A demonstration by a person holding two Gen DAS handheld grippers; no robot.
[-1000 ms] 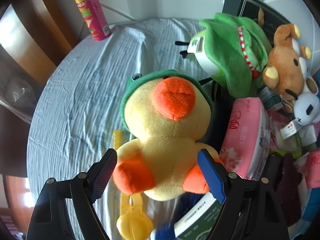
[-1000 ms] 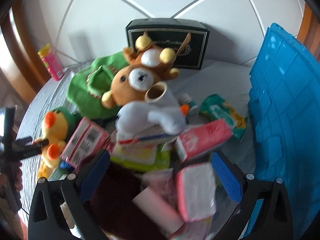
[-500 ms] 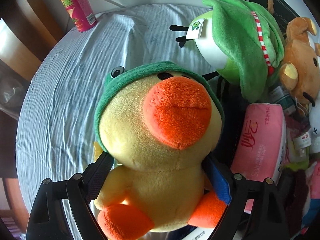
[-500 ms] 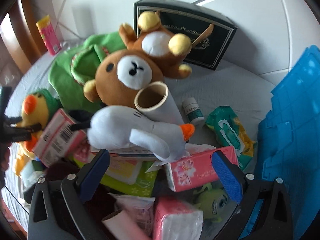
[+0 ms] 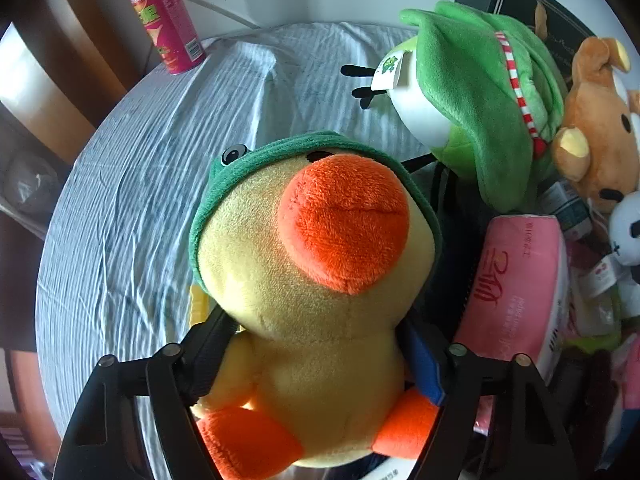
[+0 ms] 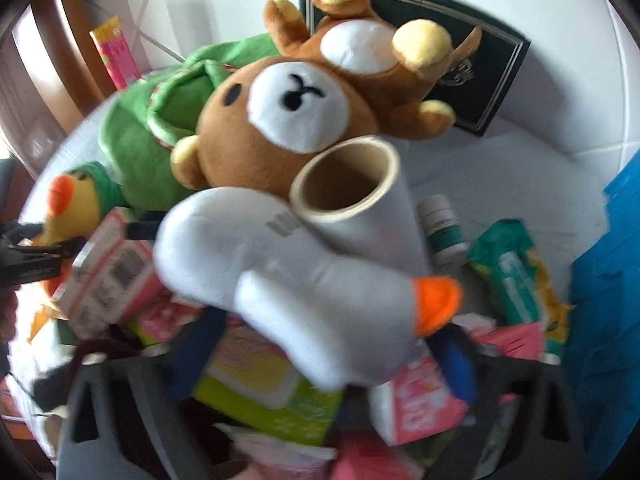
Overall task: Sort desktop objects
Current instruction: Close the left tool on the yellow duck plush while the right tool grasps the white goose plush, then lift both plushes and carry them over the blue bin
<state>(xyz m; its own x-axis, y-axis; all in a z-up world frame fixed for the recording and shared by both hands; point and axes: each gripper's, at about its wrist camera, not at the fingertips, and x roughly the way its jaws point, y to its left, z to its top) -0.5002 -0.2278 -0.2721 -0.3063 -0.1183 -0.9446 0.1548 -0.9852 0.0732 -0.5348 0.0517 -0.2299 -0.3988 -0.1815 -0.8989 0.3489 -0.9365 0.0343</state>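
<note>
My left gripper (image 5: 320,360) has its fingers pinching the yellow duck plush (image 5: 316,280) at the body, above the blue-clothed worktop (image 5: 140,200). Risk: soft filling may compress and slip out. My right gripper (image 6: 332,364) is blurred, its fingers spread about the white goose plush (image 6: 288,280) on the pile; closing could dislodge the cardboard tube (image 6: 360,204).
</note>
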